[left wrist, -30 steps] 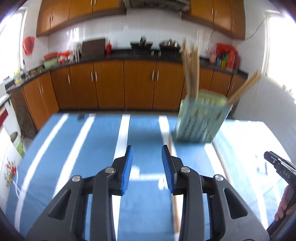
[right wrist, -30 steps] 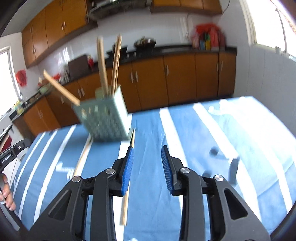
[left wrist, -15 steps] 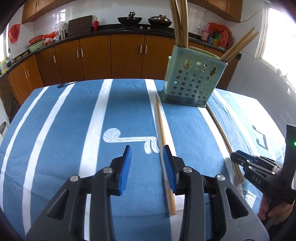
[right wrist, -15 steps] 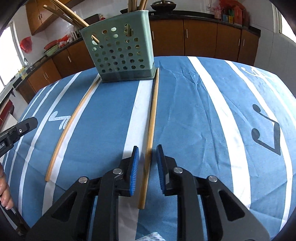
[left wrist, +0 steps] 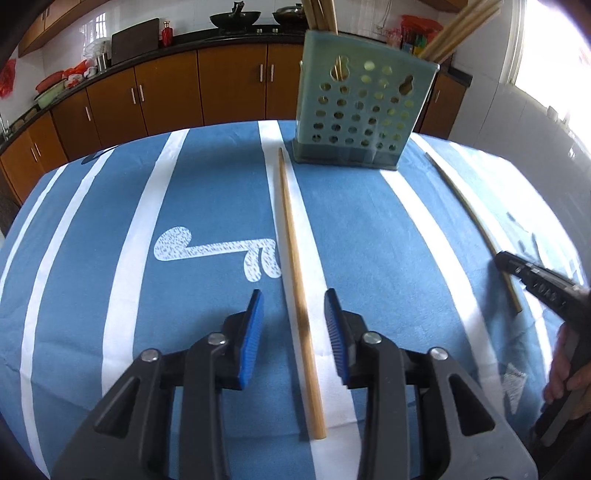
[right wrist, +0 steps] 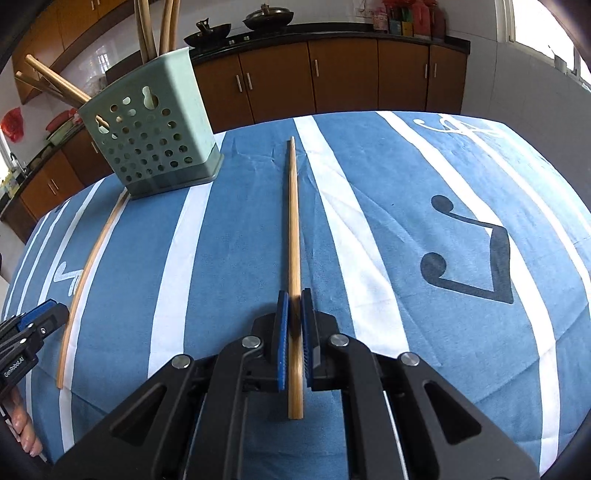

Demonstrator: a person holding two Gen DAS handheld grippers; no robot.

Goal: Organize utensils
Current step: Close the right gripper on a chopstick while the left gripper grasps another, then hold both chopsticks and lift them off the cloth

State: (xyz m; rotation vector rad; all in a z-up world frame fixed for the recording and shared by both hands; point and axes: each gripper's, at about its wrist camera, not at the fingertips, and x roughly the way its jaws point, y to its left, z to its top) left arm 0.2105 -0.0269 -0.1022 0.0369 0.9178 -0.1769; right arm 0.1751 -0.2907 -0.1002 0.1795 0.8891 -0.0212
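While our left gripper (left wrist: 293, 314) hovers low over the blue striped tablecloth (left wrist: 207, 206), its blue pads stand wide apart with nothing between them but air. Directly under that gap lies a wooden chopstick (left wrist: 295, 258), flat on the cloth along a white stripe, its thin end pointing toward the pale green perforated utensil holder (left wrist: 362, 110) — untouched by either pad, as far as we can tell. The holder stands upright near the far edge of the table and already has several chopsticks (left wrist: 323, 14) sticking out of its top, some upright and some leaning to the side. In the left wrist view, farther right, a second chopstick (left wrist: 469, 218) runs along the cloth, and our right gripper's black nose sits at its near end.

Moving to the right wrist view, we see the left-hand chopstick (right wrist: 90, 266) lying at the left with the left gripper's tip (right wrist: 40, 317) just beside its near part. The holder (right wrist: 151, 129) stands left of centre, tilted by the lens. In the middle, our right gripper (right wrist: 293, 310) has its pads pressed together on the second chopstick (right wrist: 293, 221); the thick end pokes out behind the pads and the thin end points away toward the brown cabinets (right wrist: 347, 77).
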